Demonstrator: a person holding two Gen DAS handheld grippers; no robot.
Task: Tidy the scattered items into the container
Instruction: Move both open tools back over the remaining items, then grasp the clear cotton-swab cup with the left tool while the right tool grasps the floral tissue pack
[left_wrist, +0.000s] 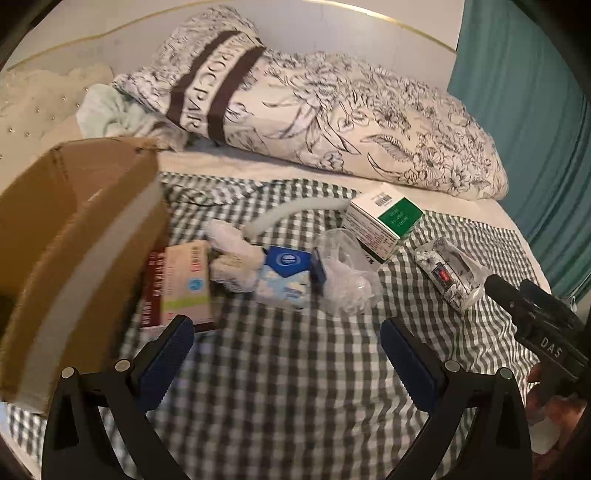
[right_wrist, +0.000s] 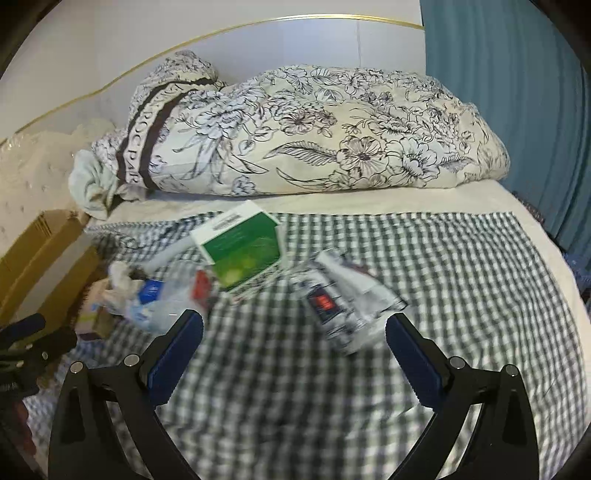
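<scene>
A brown cardboard box (left_wrist: 74, 229) stands at the left on the checked cloth (left_wrist: 280, 369). Scattered beside it lie a pink packet (left_wrist: 184, 280), a blue tissue pack (left_wrist: 284, 273), crumpled clear plastic (left_wrist: 343, 277), a green-and-white carton (left_wrist: 384, 221) and a floral wrapped pack (left_wrist: 447, 277). My left gripper (left_wrist: 288, 343) is open and empty, just short of the tissue pack. My right gripper (right_wrist: 295, 339) is open and empty, just short of the floral pack (right_wrist: 343, 306), with the green carton (right_wrist: 243, 251) beyond. The right gripper shows at the left view's right edge (left_wrist: 517, 295).
A floral rolled duvet (left_wrist: 332, 122) lies across the back of the bed, with a pale green cloth (left_wrist: 110, 114) at its left end. A teal curtain (left_wrist: 524, 110) hangs at the right. A white hose (left_wrist: 288, 214) curves behind the items. The box also shows at the far left (right_wrist: 40, 251).
</scene>
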